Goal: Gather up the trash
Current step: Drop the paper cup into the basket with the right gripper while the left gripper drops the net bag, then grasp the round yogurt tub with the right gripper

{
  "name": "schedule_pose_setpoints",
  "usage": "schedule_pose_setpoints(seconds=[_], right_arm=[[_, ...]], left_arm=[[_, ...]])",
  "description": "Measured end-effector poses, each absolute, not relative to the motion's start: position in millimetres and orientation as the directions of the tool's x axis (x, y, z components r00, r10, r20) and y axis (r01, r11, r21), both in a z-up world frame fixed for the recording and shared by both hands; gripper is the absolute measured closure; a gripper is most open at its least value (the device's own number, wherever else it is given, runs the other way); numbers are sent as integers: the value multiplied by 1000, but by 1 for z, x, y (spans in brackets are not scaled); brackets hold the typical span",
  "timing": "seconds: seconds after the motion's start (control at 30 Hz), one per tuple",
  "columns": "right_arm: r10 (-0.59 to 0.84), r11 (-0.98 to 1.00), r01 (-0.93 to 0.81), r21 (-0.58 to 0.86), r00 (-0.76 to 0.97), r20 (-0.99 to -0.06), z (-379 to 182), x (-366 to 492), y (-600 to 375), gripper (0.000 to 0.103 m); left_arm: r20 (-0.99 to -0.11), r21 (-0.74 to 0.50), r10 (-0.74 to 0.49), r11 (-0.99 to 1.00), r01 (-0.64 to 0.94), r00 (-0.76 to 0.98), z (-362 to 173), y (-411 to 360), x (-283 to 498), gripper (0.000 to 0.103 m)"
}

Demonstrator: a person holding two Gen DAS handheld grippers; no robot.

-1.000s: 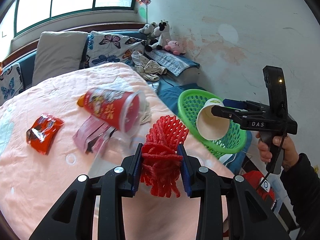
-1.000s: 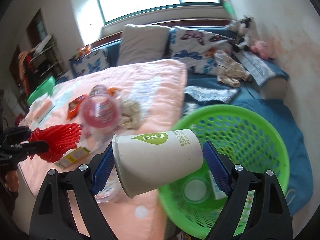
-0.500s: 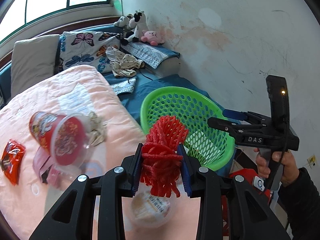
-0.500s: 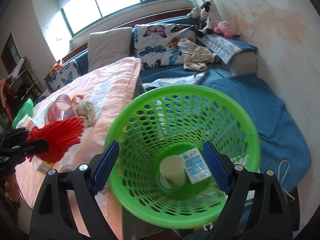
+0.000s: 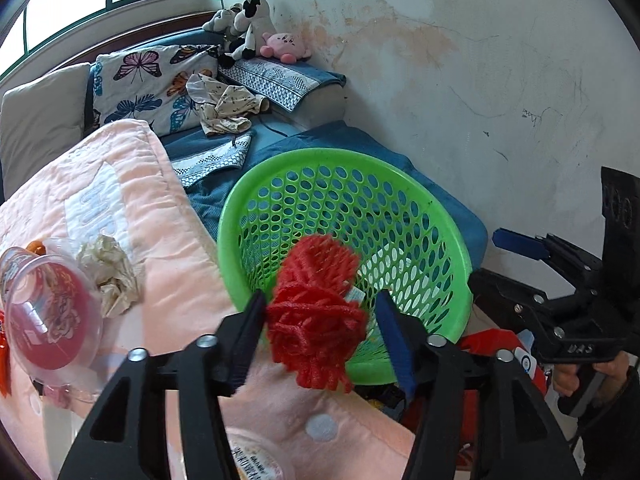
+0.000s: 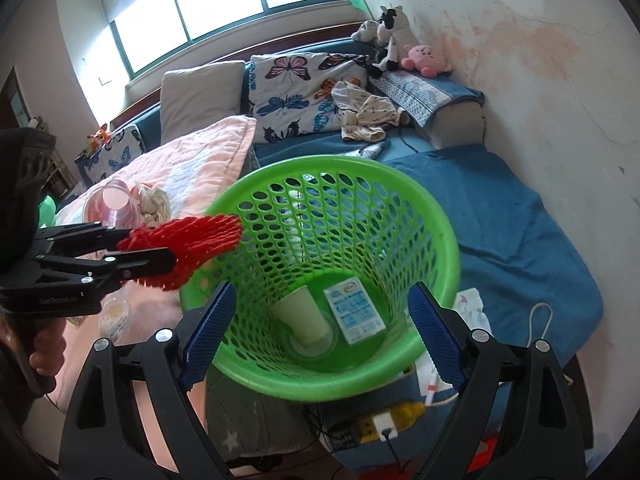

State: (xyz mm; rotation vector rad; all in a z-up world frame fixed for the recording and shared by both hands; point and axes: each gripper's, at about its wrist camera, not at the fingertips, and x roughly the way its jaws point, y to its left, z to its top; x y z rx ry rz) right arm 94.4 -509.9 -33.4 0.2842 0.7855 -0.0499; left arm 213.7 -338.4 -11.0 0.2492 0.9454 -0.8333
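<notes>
**Desk:** What writing can be read?

**Photographer:** Little. The right gripper [image 5: 516, 242] has raised letters on its black body, seen from the left wrist, too soft to spell out. Below the left gripper [image 5: 320, 320] a round tub lid [image 5: 256, 458] has printed characters I cannot read. In the green basket [image 6: 436, 216] a white-and-blue packet [image 6: 354, 310] shows a green oval logo and blue print, also illegible.

**Desk:** And the trash itself?

**Photographer:** A red foam net [image 5: 318, 312], a bunched and frayed mesh sleeve, sits between the left gripper's spread fingers. It touches the left pad, and there is a gap on the right. Whether it is still held or has been let go, I cannot tell. It hangs over the basket's near rim, straight ahead of that gripper.

**Desk:** The right gripper?

**Photographer:** It is spread wide with nothing in it, above the basket mouth. A white paper cup [image 6: 300, 314] lies on its side on the basket floor beside the packet. Left of the left gripper, on the pink quilt [image 5: 132, 208], lie a tipped red noodle cup [image 5: 44, 312] and a crumpled tissue [image 5: 110, 270].
</notes>
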Motion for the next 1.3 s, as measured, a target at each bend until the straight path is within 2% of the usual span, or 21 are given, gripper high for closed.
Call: schedule_pose_setpoints(seconds=[0.1, 0.17, 0.4, 0.77, 1.3], right_arm=[[62, 959, 153, 237, 705, -706, -35, 88, -511, 16], [63, 959, 153, 239, 706, -706, -34, 85, -510, 16], [89, 960, 123, 253, 718, -690, -27, 76, -494, 15], [164, 970, 5, 244, 727, -667, -14, 75, -430, 13], [283, 959, -195, 205, 642, -712, -37, 105, -327, 9]], left_arm=[[-796, -162, -520, 675, 720, 309, -12, -342, 213, 34], [-787, -169, -533, 672, 721, 312, -9, -339, 211, 31], [-773, -155, -524, 704, 694, 359, 3, -307, 201, 31], [-757, -122, -465, 791, 599, 459, 21, -213, 195, 31], [-770, -128, -384, 875, 467, 509, -2, -99, 198, 31]])
